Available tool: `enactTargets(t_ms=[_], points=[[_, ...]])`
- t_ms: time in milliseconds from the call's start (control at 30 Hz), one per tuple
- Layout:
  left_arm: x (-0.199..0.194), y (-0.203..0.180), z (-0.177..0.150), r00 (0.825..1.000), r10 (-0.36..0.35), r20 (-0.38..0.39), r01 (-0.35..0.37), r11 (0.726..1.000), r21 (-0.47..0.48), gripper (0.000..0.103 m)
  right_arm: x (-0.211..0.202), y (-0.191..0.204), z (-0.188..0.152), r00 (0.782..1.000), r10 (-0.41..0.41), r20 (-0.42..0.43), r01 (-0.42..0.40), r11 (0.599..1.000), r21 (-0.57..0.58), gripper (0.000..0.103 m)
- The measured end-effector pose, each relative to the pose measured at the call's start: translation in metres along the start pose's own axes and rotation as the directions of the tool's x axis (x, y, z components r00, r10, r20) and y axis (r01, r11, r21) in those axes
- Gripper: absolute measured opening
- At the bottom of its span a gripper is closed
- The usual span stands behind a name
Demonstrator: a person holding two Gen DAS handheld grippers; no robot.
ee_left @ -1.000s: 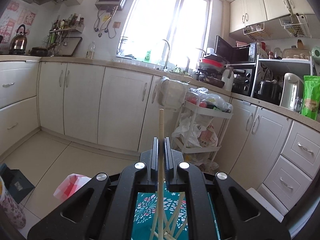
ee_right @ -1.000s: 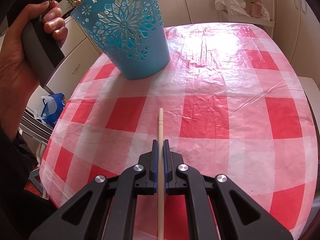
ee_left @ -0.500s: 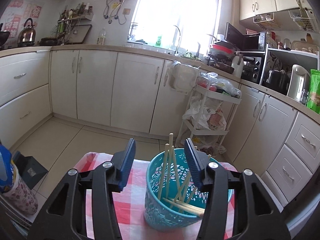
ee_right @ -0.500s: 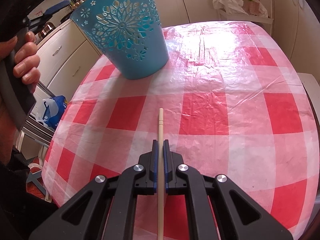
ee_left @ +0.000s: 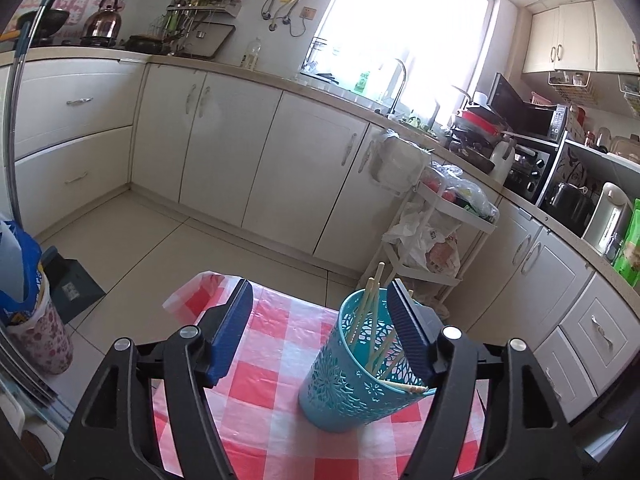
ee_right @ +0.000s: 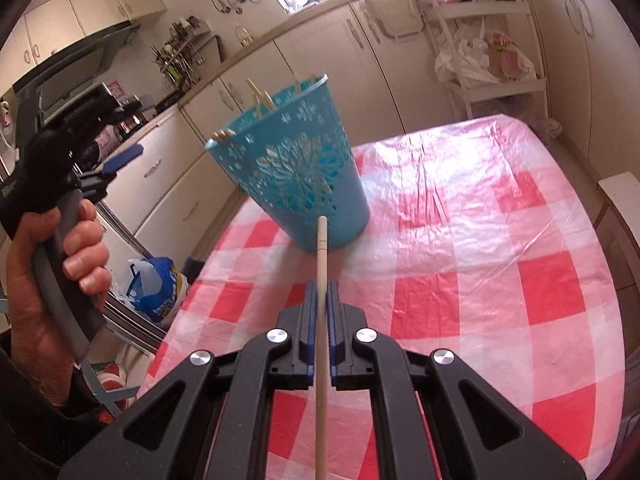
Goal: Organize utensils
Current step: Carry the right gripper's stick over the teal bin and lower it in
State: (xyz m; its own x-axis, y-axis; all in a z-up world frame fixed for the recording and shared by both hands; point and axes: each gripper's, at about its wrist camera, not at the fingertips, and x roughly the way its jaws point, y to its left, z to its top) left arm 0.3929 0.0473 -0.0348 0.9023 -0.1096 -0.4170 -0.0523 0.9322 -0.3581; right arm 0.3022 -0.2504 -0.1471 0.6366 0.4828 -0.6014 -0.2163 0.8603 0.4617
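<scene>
A teal cut-out basket (ee_left: pixel 352 376) stands on the red-and-white checked tablecloth (ee_left: pixel 272 400) and holds several wooden chopsticks (ee_left: pixel 370 308). My left gripper (ee_left: pixel 320 304) is open and empty, raised near the basket, with its right finger in front of the rim. In the right wrist view the basket (ee_right: pixel 296 176) stands ahead on the cloth (ee_right: pixel 480 264). My right gripper (ee_right: pixel 320 292) is shut on one wooden chopstick (ee_right: pixel 321 280) that points at the basket's base. The left gripper (ee_right: pixel 116 160) shows at the left, held in a hand.
White kitchen cabinets (ee_left: pixel 224 136) line the walls. A white trolley (ee_left: pixel 436 236) with plastic bags stands beyond the table. A blue bag (ee_right: pixel 160 288) lies on the floor left of the table. A white chair edge (ee_right: pixel 620 196) is at the right.
My left gripper opened, dropped its chopstick into the basket, then drew back and to the left. My right gripper tilted up with its chopstick, so the basket now sits straight ahead.
</scene>
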Motion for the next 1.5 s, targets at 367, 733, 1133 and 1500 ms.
enactTargets(t_ms=[367,733,1133,1500], points=[[-0.005,0.014,0.012,1.000,-0.004,0.009,0.005,0.998,-0.058,0.066,-0.038,0.028,0.051,0.968,0.055,0.247,-0.046,0.998,-0.043,0.006],[-0.007,0.025,0.019,1.000,-0.019,0.020,0.020,0.995,-0.095,0.067,-0.023,0.060,0.133,0.896,0.087,0.435,-0.045,0.993,-0.105,0.006],[-0.005,0.027,0.021,0.999,-0.031,0.012,0.032,0.995,-0.097,0.067,0.031,0.070,0.196,0.855,0.034,0.517,0.033,0.992,-0.120,0.006],[-0.003,0.029,0.023,0.999,-0.030,0.012,0.032,0.994,-0.101,0.071,0.064,0.062,0.189,0.877,-0.003,0.481,0.076,0.988,-0.133,0.006]])
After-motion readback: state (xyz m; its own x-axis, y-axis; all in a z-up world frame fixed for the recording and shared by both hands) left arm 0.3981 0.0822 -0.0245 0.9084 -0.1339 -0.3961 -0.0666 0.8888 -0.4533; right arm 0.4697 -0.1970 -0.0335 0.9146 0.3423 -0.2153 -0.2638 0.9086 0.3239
